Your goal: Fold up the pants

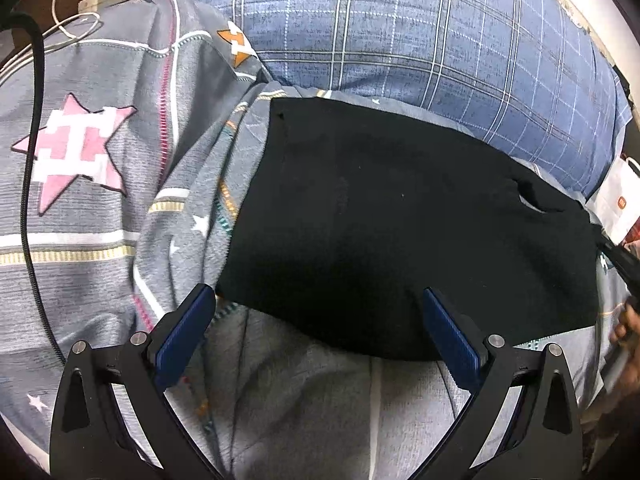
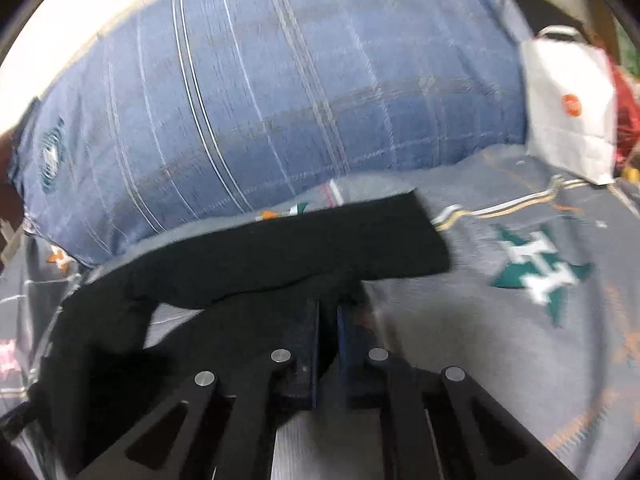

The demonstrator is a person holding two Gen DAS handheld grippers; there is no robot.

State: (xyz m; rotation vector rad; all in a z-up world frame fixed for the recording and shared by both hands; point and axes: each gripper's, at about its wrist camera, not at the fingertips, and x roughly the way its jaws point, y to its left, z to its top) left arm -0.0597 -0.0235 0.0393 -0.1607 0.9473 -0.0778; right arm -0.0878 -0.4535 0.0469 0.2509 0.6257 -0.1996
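Observation:
Black pants [image 1: 400,216] lie folded flat on a grey patterned bedsheet [image 1: 88,200]. My left gripper [image 1: 316,304] is open and empty, its blue pads [image 1: 188,328] spread just over the near edge of the pants. In the right wrist view my right gripper [image 2: 328,308] is shut on an edge of the black pants [image 2: 280,256] and holds that part lifted off the sheet [image 2: 500,340]. The right gripper also shows at the right edge of the left wrist view [image 1: 624,264], at the corner of the pants.
A blue plaid pillow [image 1: 420,28] lies just behind the pants. A white paper bag [image 2: 568,108] stands at the right by the pillow. A black cable [image 1: 30,168] and white charger cords [image 1: 72,24] lie on the sheet at the left.

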